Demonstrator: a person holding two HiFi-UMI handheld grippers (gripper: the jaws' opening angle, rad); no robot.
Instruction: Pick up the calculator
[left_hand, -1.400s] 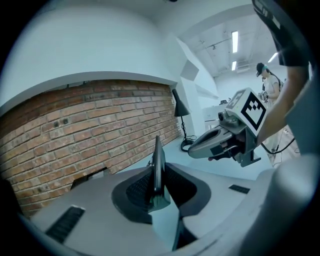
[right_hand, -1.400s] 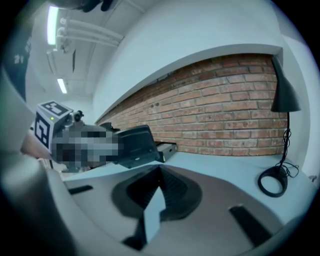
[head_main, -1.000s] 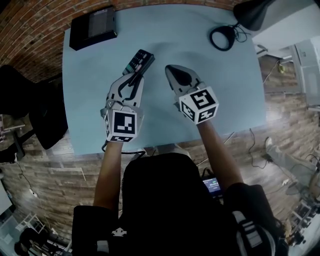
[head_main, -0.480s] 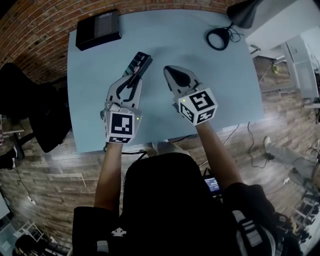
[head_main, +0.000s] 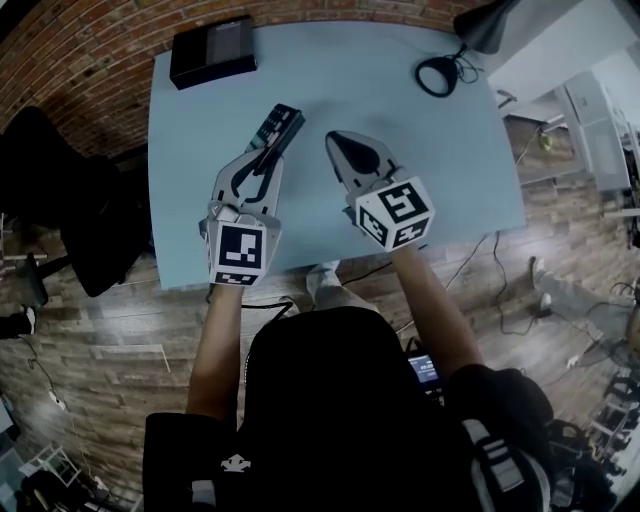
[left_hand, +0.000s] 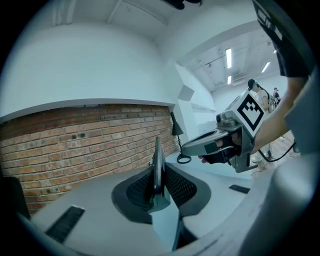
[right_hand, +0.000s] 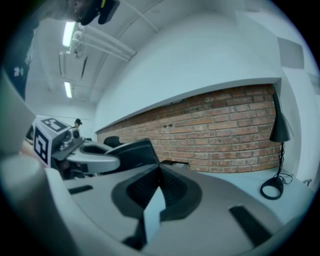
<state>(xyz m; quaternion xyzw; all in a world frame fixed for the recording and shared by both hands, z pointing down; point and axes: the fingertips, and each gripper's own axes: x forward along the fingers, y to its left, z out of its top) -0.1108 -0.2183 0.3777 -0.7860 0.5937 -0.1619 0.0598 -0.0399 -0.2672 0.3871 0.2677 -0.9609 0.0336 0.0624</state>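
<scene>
The calculator (head_main: 277, 127), a dark slab with a keypad, is clamped by its near end in my left gripper (head_main: 262, 152) and is held off the light blue table (head_main: 180, 200). In the left gripper view the calculator (left_hand: 158, 167) stands edge-on between the ribbed pads, which press on both its faces. My right gripper (head_main: 338, 140) hovers beside it to the right, its jaws shut with nothing between them. In the right gripper view the closed tips (right_hand: 159, 175) meet, and the held calculator (right_hand: 132, 152) shows to the left.
A flat black box (head_main: 212, 50) lies at the table's far left corner. A desk lamp (head_main: 487, 25) with a ring base (head_main: 437, 75) and cable stands at the far right. A brick wall (left_hand: 75, 145) runs behind the table. Dark chairs (head_main: 60, 200) stand to the left.
Both grippers have risen together, the left one still gripping the calculator. The table and black box have shifted in the head view as the view moved.
</scene>
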